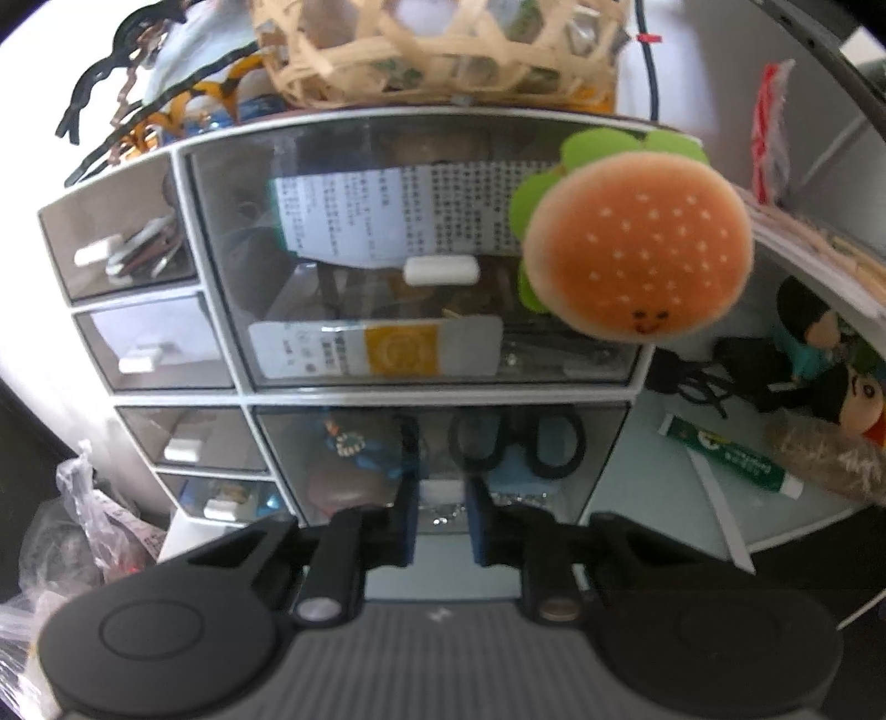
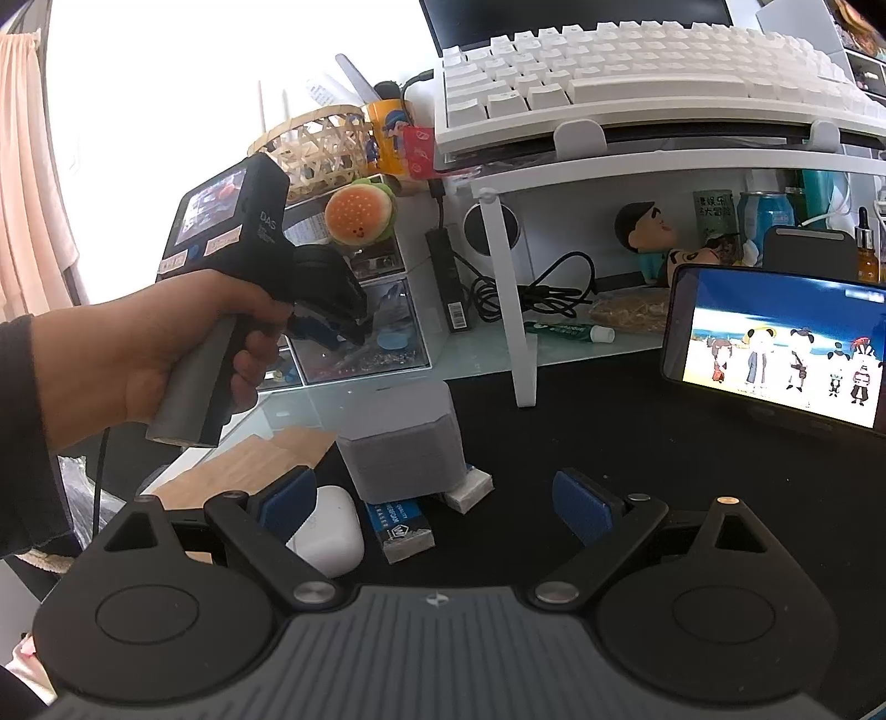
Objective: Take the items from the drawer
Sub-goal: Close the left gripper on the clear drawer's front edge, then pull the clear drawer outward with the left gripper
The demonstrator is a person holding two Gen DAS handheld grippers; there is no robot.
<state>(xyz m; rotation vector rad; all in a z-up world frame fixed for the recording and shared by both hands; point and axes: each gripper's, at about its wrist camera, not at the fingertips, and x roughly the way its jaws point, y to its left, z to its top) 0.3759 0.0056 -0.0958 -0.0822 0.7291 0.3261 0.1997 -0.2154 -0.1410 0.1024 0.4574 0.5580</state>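
Note:
A white drawer cabinet (image 1: 243, 393) with smoked clear drawers fills the left wrist view. My left gripper (image 1: 440, 520) sits at the front of the lower big drawer (image 1: 437, 459), its blue-padded fingers (image 1: 407, 526) close together around the drawer's handle; the handle itself is hidden. Black scissors (image 1: 518, 443) and a blue item lie inside that drawer. In the right wrist view the left gripper (image 2: 332, 327) is at the cabinet (image 2: 360, 310). My right gripper (image 2: 437, 509) is open and empty over the black mat, above an eraser (image 2: 398, 526).
A plush burger (image 1: 637, 243) hangs on the cabinet's upper drawer. A woven basket (image 1: 437, 50) stands on top. White earbud case (image 2: 326, 526), grey box (image 2: 404, 443), phone (image 2: 775, 343), keyboard on a white riser (image 2: 637, 83), green tube (image 1: 731, 459) and figurines lie around.

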